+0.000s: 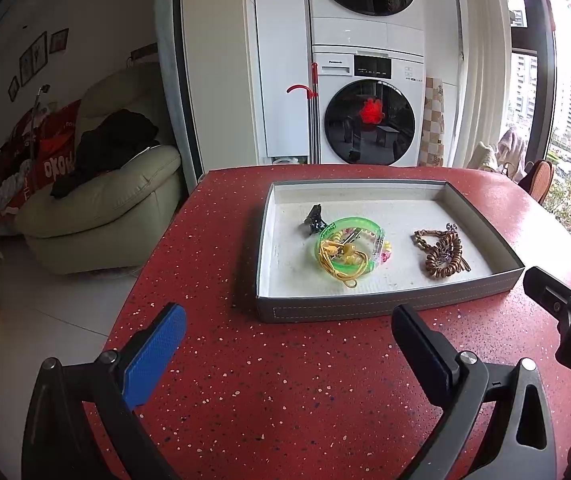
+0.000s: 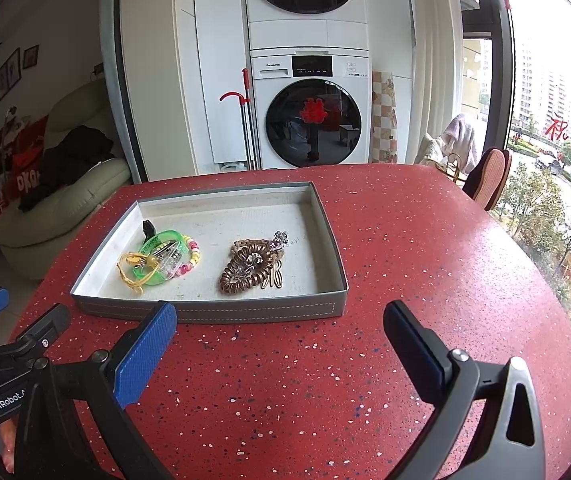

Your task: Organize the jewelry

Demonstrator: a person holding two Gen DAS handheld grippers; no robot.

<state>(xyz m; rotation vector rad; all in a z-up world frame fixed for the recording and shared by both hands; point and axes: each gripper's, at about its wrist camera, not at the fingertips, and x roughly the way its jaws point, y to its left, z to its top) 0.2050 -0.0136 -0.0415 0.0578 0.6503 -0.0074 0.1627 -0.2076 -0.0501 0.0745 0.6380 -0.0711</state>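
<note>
A: As the left wrist camera looks over the red table (image 1: 213,392), what do you see of the claw?

B: The left gripper (image 1: 287,346) stands wide open above the near part of the table and holds nothing. Its blue pad (image 1: 153,356) is on one side, the dark finger (image 1: 421,348) on the other. The grey tray (image 1: 385,300) lies beyond it, toward the far edge of the table.

A: And the jewelry?

B: All inside the tray. A green bangle (image 1: 345,248) lies in the left half, with a yellow cord (image 1: 345,264) across it and a dark clip (image 1: 313,220) just beside it, toward the far left corner. A brown coil band (image 1: 443,254) lies in the right half, apart from the green group. At the right edge of the view a part of the right gripper (image 1: 565,304) shows.

A: While we go to the right wrist camera, what is different?

B: The right gripper (image 2: 279,342) is also wide open and empty, over the near part of the table (image 2: 425,240). The tray (image 2: 213,310) is ahead and a little left. The green bangle (image 2: 157,258) is near the tray's left wall, touching a bead bracelet (image 2: 191,258) and the yellow cord (image 2: 133,268). The brown coil band (image 2: 249,270) lies near the middle, with a small shiny ornament (image 2: 279,240) at its far end. The left gripper (image 2: 17,320) shows at the left edge of this view.
</note>
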